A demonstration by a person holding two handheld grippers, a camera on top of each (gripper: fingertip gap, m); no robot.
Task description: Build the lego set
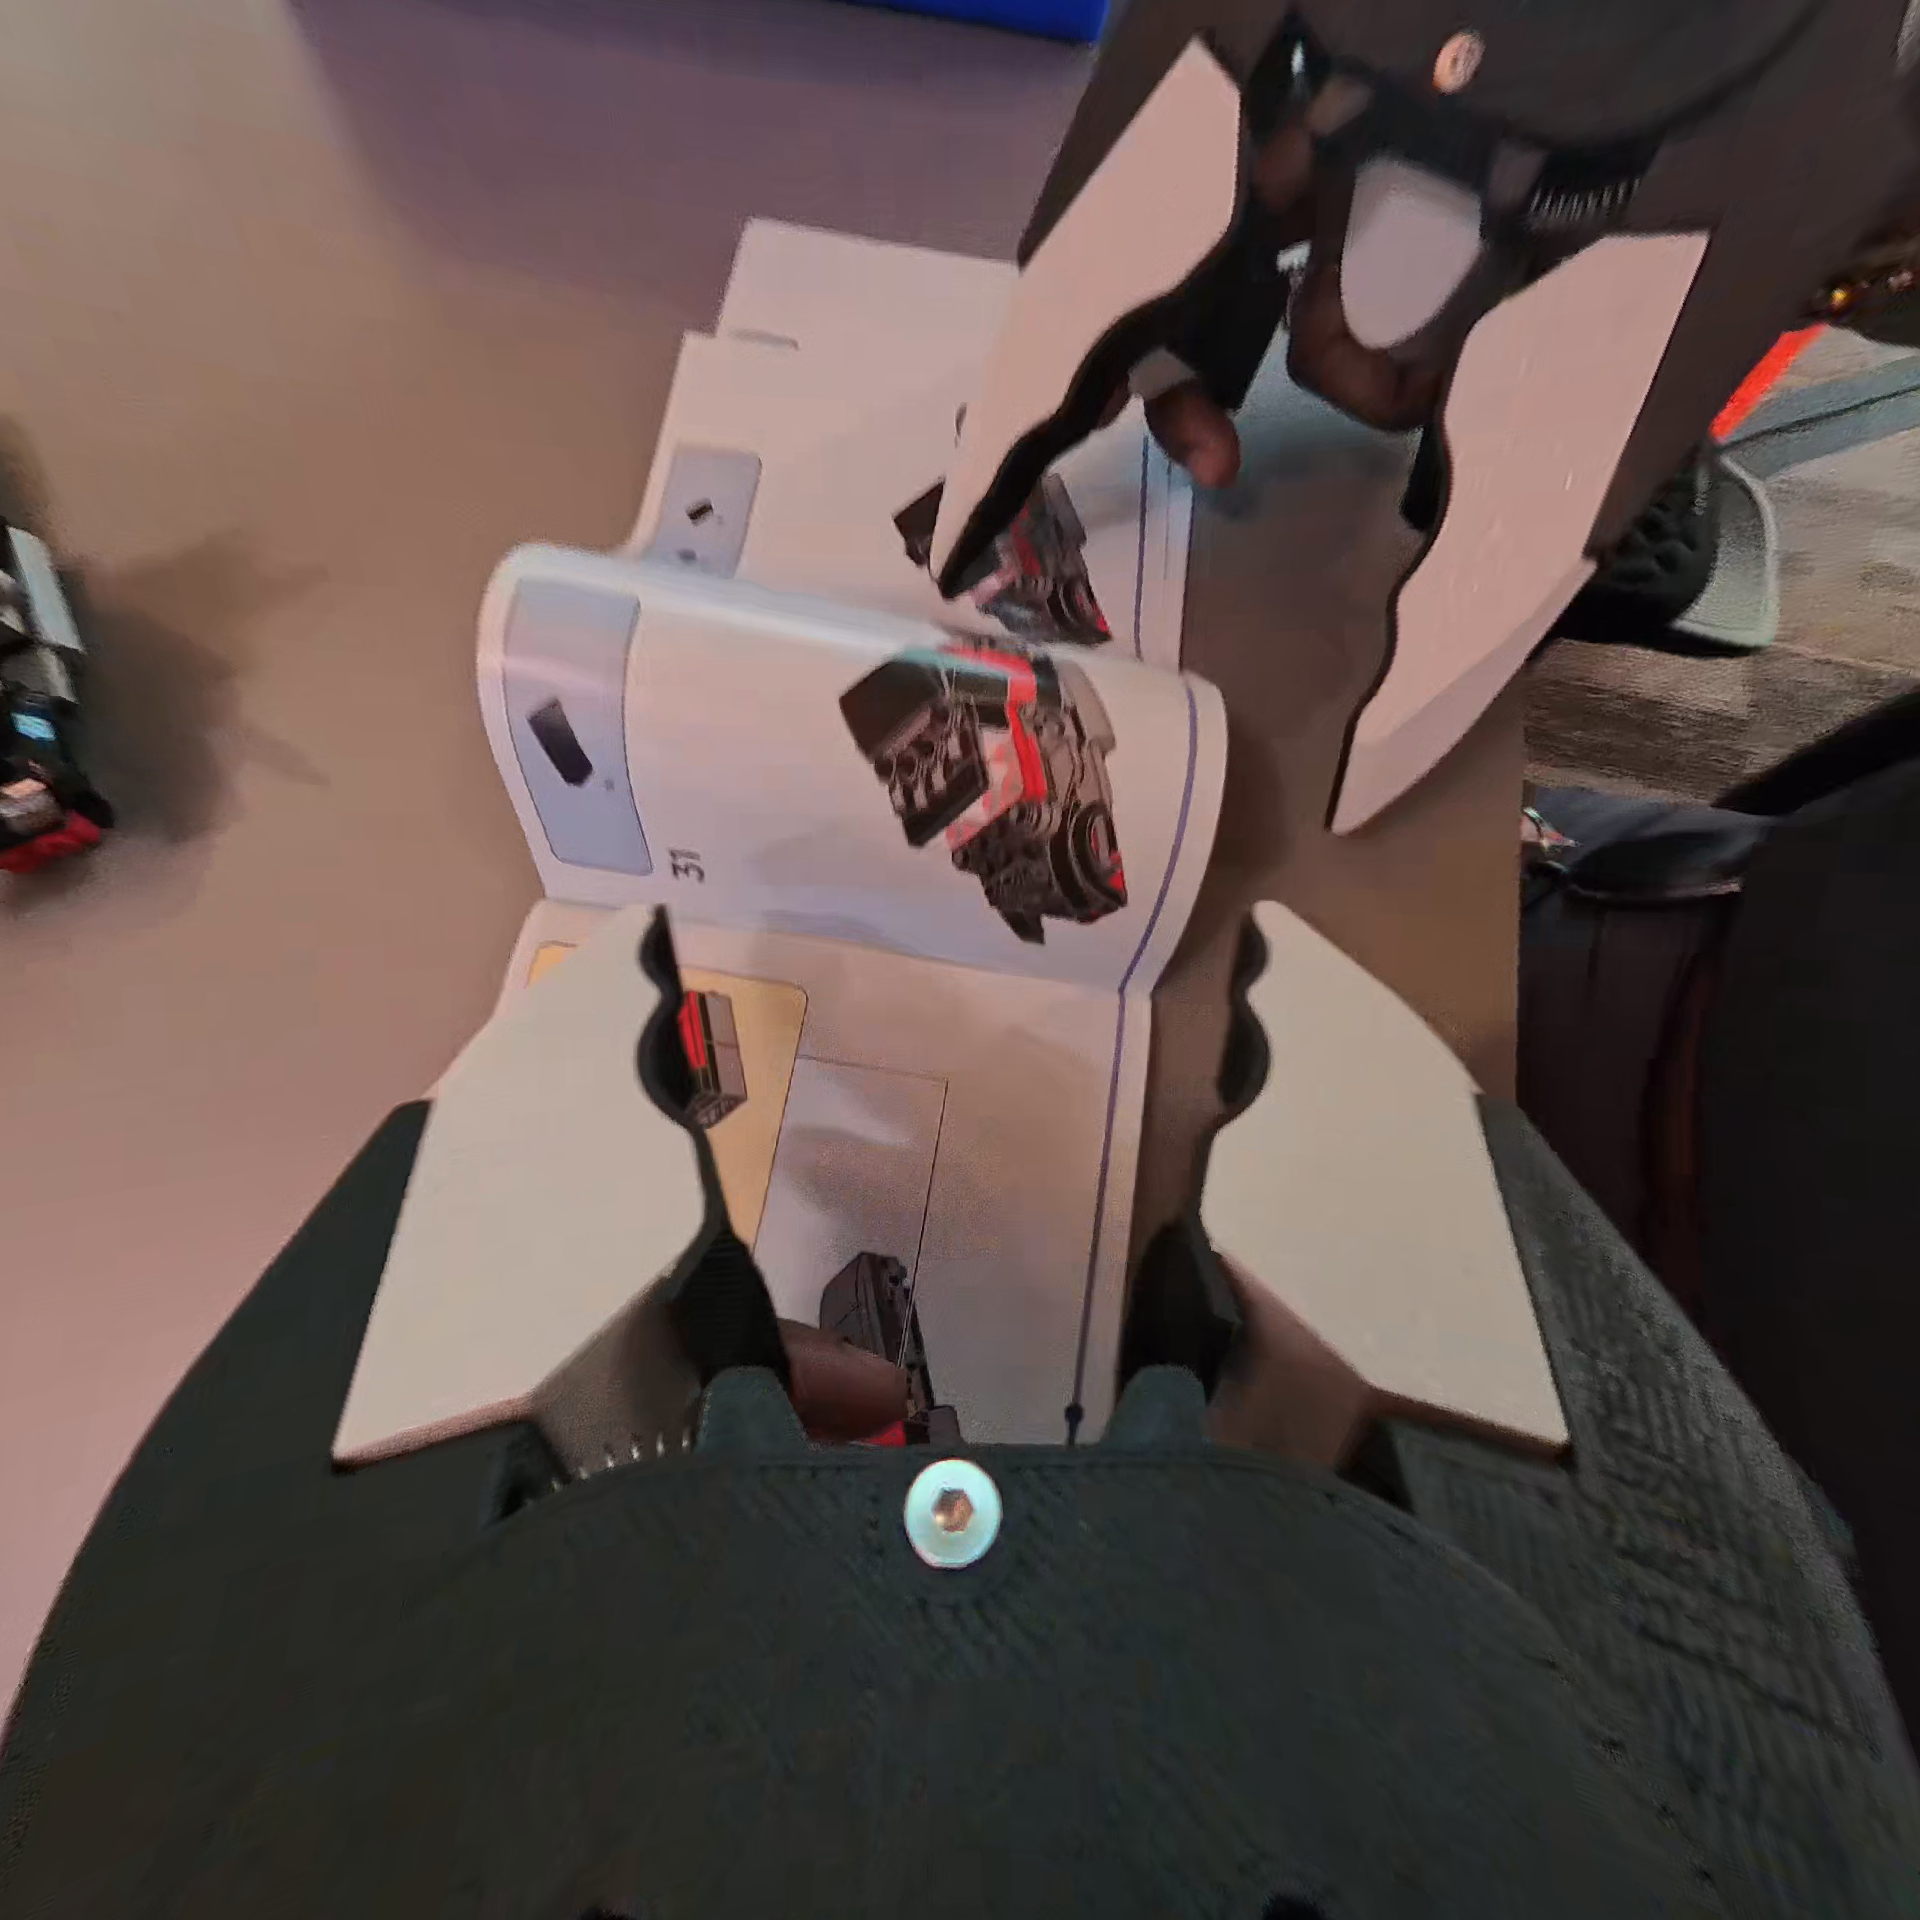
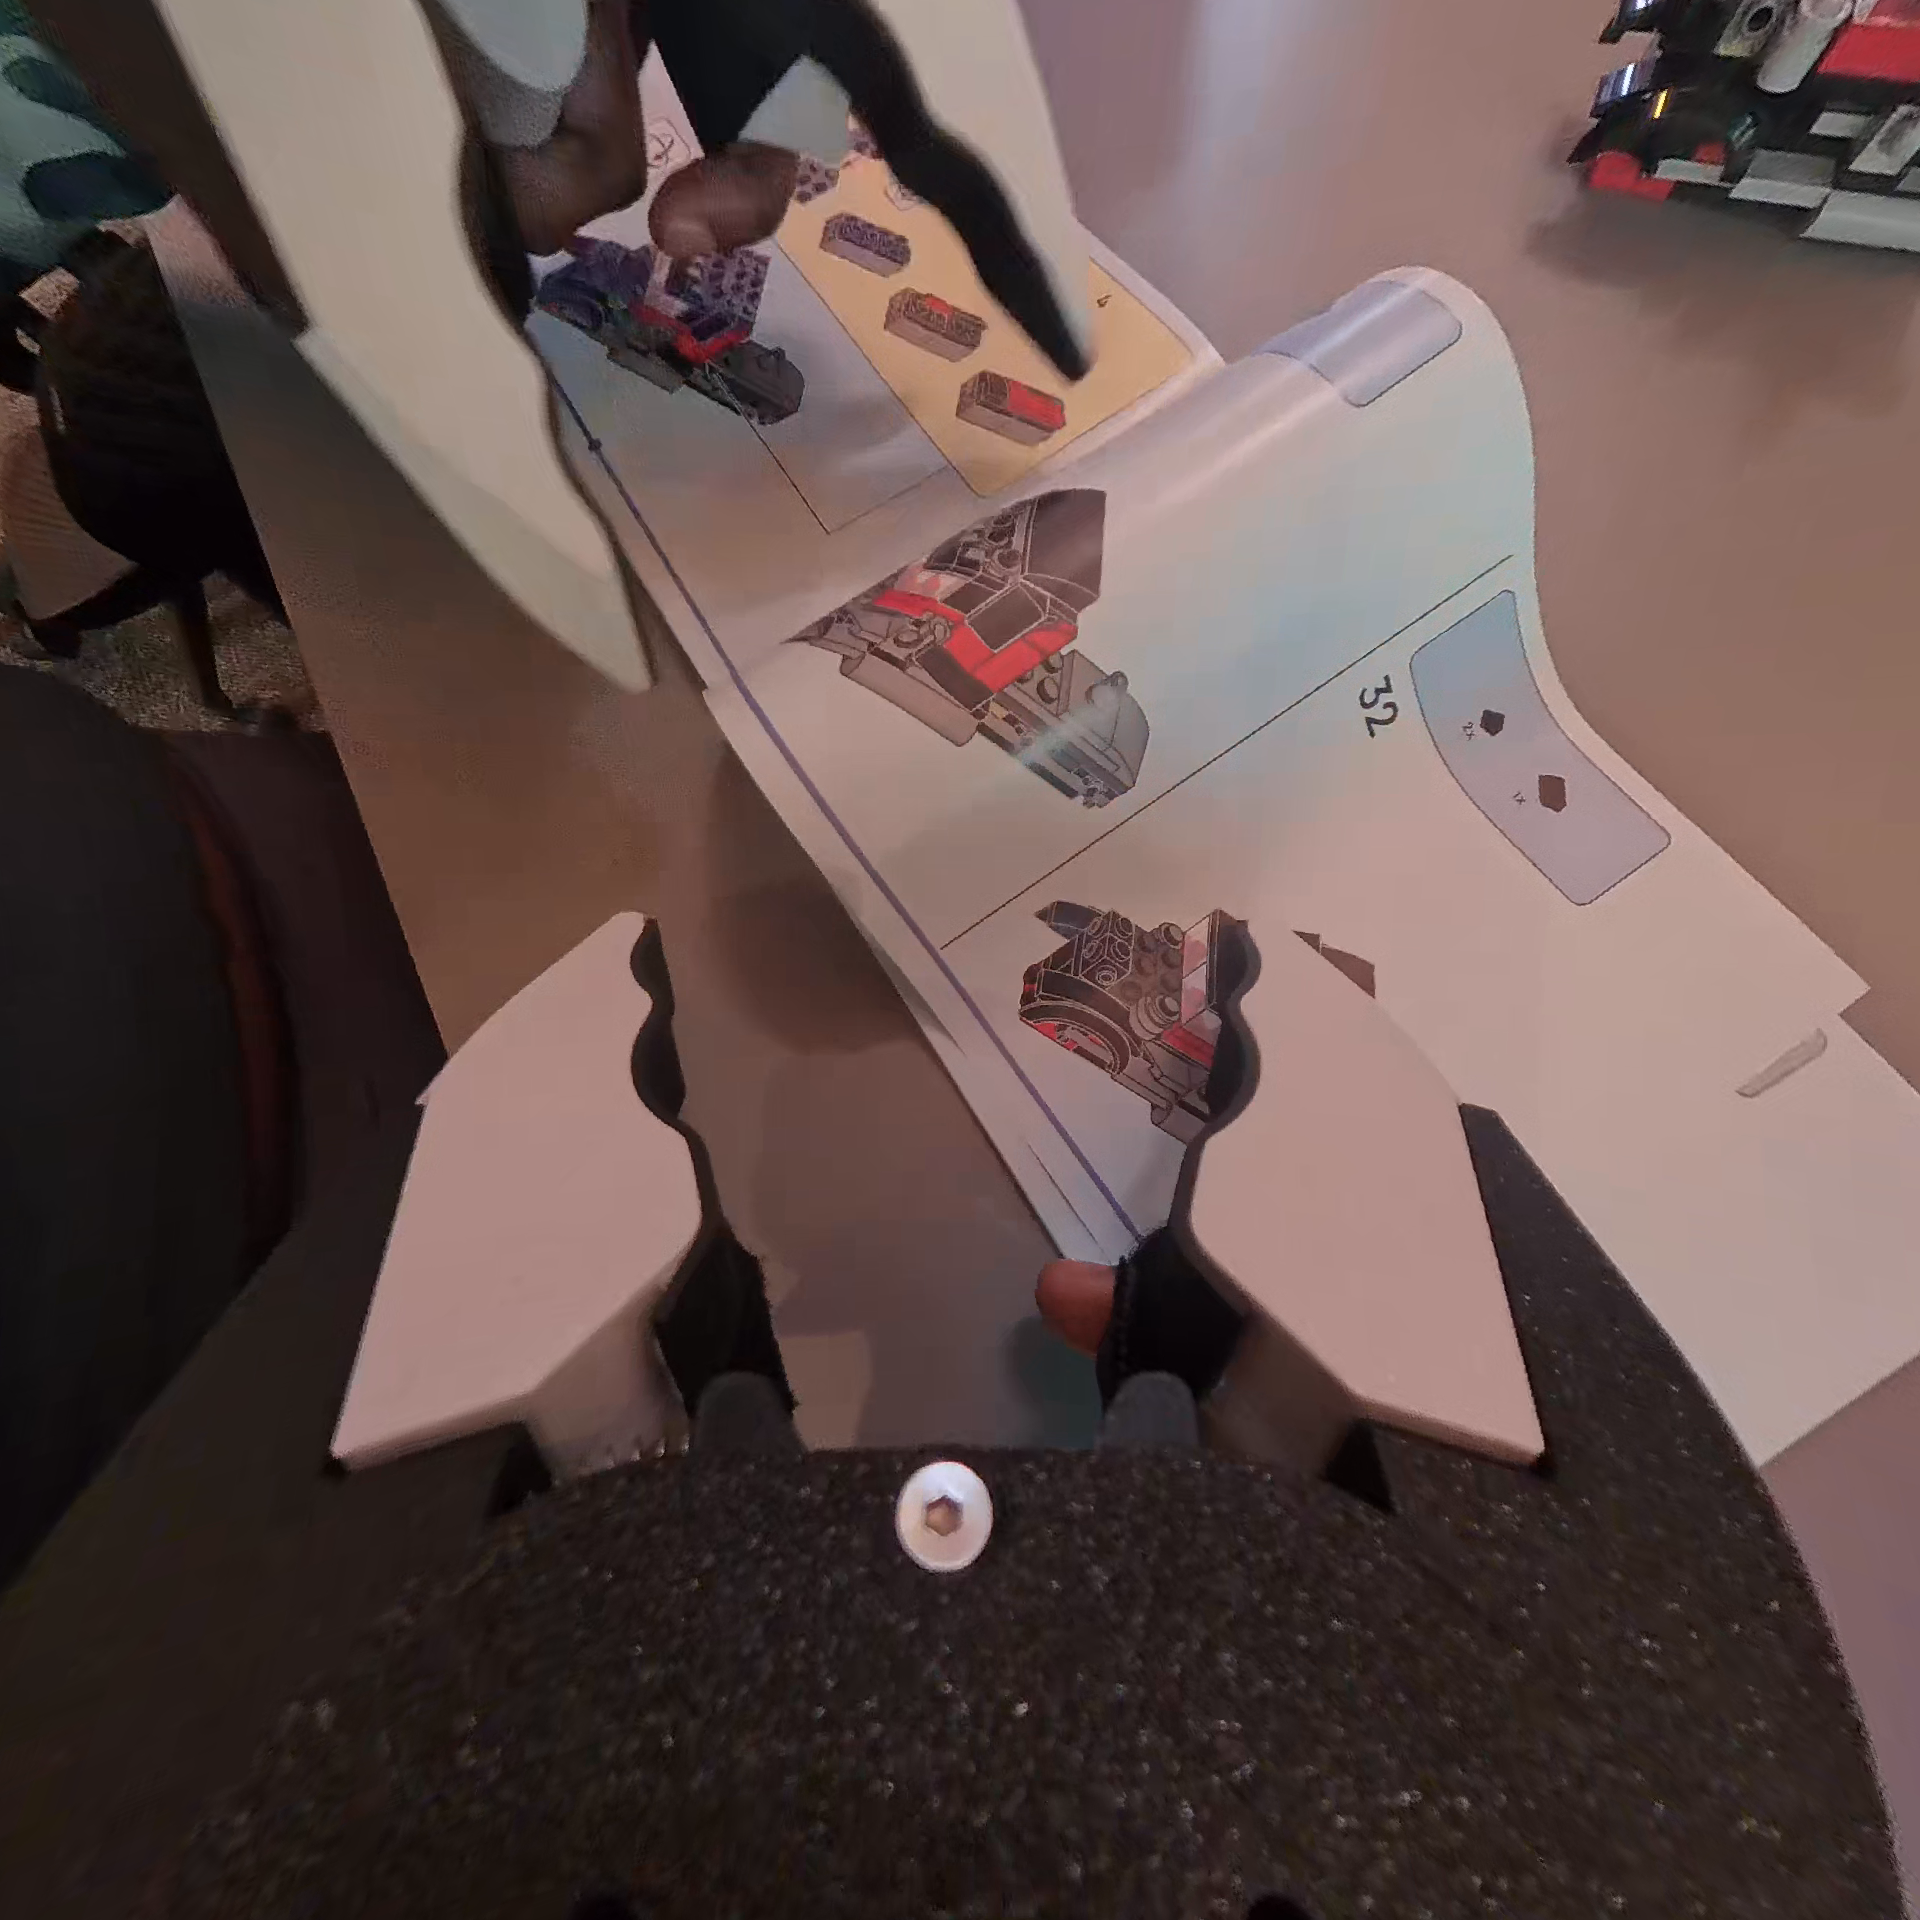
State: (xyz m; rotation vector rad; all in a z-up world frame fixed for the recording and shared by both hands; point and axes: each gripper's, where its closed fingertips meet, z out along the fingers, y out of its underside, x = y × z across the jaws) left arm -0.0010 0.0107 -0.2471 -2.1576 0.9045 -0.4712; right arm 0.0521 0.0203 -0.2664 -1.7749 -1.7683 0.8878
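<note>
L gripper (image 1: 951,997): fingers spread wide, nothing pinched. Open instruction booklet (image 1: 831,1039) lies on tan table (image 1: 260,416) directly under and between the fingers; L finger overlaps the near page, R finger sits just off the booklet's edge, over bare table. One page (image 1: 810,748) stands curled up just ahead of the fingertips, mid-turn, w/ printed brick-vehicle drawing.

R gripper (image 2: 945,1018): fingers also spread, nothing between pads. Its R finger sits over the booklet's (image 2: 1299,831) far half; L finger over bare table. Curled page (image 2: 1247,499) rises ahead of the tips. In L wrist view, one R-gripper fingertip (image 1: 961,566) is down at the far page; contact can't be confirmed.

Brick model (image 2: 1766,114), red/black/grey, well apart from both, ahead-right of R fingers; same model (image 1: 42,717) far left of L fingers.
</note>
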